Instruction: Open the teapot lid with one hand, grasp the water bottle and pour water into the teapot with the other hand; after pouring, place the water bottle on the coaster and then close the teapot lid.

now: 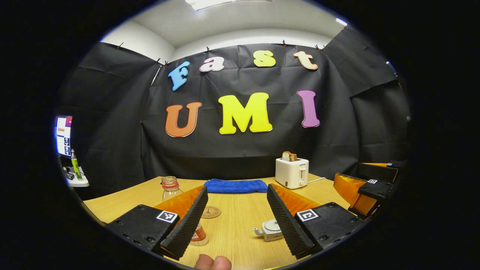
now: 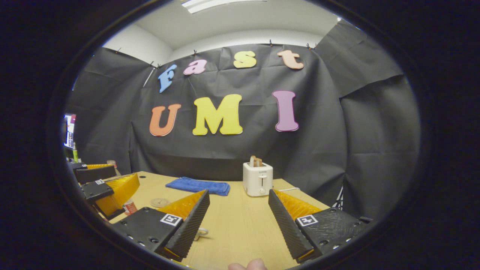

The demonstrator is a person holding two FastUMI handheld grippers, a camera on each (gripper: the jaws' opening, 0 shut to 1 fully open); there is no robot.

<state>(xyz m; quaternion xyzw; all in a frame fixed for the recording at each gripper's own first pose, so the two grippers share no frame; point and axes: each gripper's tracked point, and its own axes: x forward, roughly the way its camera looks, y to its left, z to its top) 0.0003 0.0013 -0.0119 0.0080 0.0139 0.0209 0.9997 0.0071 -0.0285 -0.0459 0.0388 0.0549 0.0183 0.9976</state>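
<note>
Nothing is started: both my claws hang wide open and empty, the left claw (image 1: pixel 236 221) above the counter (image 1: pixel 240 228) between water bottle (image 1: pixel 170 189) and lidded teapot (image 1: pixel 270 229), the coaster (image 1: pixel 210 212) just beyond. Next I judge the right claw (image 2: pixel 238 225) must pinch the lid knob; its finger hides most of the teapot (image 2: pixel 200 233).

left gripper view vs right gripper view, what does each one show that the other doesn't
Left gripper view: the teapot with its lid on and spout clear, the water bottle neck and cap, and the right gripper at the right edge.

Right gripper view: the left gripper at the left edge, open.

Both: the toaster with bread in it, the blue cloth, the coaster and the wooden table.
</note>
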